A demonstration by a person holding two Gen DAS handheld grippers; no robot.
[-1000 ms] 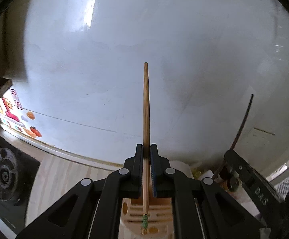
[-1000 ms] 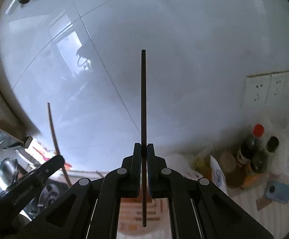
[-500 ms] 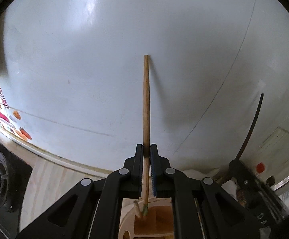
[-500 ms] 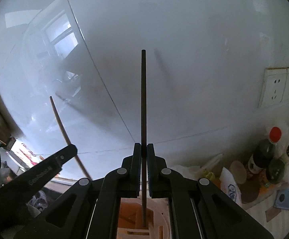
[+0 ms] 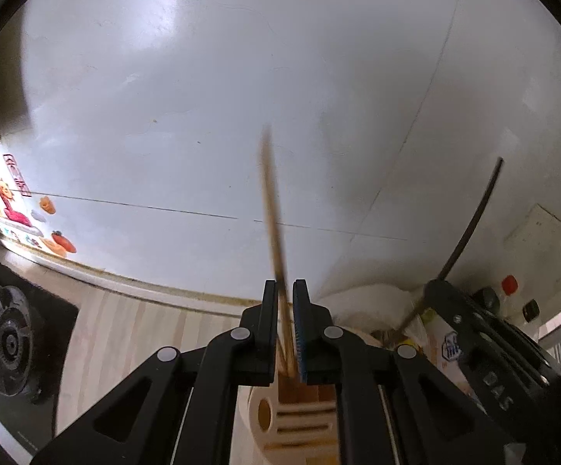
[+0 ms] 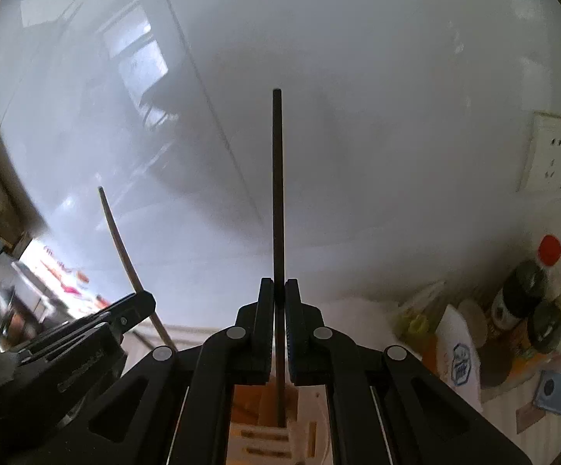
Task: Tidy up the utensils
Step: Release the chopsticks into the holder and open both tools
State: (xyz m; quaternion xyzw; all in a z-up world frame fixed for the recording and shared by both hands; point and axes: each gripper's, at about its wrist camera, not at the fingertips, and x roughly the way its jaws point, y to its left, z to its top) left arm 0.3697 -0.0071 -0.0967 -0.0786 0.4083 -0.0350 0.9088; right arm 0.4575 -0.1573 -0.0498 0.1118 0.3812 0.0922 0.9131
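Holder (image 5: pixel 299 422) sits right under both sticks; I see my left tool (image 5: pixel 286 333) opening, wooden chopstick (image 5: pixel 274 209) loose, tilted; my right tool (image 6: pixel 279 333) pinches dark chopstick (image 6: pixel 277 193) upright.

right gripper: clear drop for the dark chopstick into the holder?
Probably yes. The right gripper holds the dark chopstick upright, its lower end already over the wooden utensil holder. Nothing blocks it; the left gripper is off to the side.

Tan bamboo chopstick (image 5: pixel 274 228), dark brown chopstick (image 6: pixel 277 201), cream slotted holder (image 5: pixel 299 422), pale striped wood bench (image 5: pixel 133 333), glossy white wall tiles (image 5: pixel 280 77).
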